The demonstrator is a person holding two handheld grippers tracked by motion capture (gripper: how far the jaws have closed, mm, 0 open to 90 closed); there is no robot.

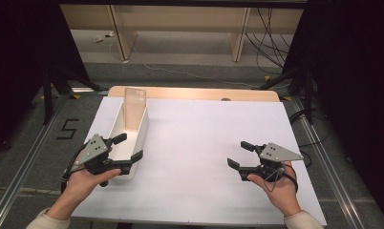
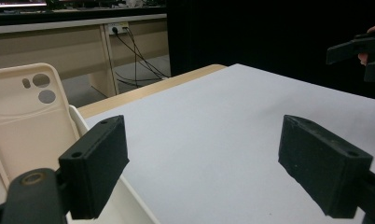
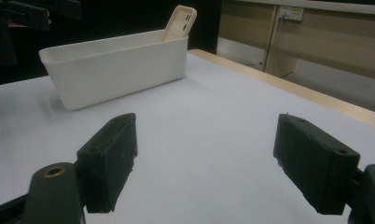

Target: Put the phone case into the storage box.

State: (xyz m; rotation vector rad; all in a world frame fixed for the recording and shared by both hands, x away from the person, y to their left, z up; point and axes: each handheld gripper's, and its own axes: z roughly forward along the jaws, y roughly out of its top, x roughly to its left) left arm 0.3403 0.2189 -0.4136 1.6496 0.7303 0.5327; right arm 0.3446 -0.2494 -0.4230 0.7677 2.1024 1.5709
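A long white bin (image 1: 142, 130) stands at the left of the white table sheet (image 1: 204, 138). A beige phone case (image 1: 133, 109) stands upright in its far end, leaning on the wall. The left gripper view has the case (image 2: 24, 123) at its left with the bin's rim (image 2: 80, 122) beside it. From the right gripper view the bin (image 3: 118, 70) lies far left with the case (image 3: 180, 21) poking out. My left gripper (image 1: 128, 149) is open at the bin's near end, one jaw over the bin. My right gripper (image 1: 240, 155) is open above the bare sheet at the right, holding nothing.
The wooden table edge (image 1: 195, 93) runs along the far side of the sheet. Beyond it are desk legs (image 1: 239, 33) and cables (image 1: 271, 43) on the floor. Dark curtains flank both sides. A floor mark "5" (image 1: 68, 129) lies to the left.
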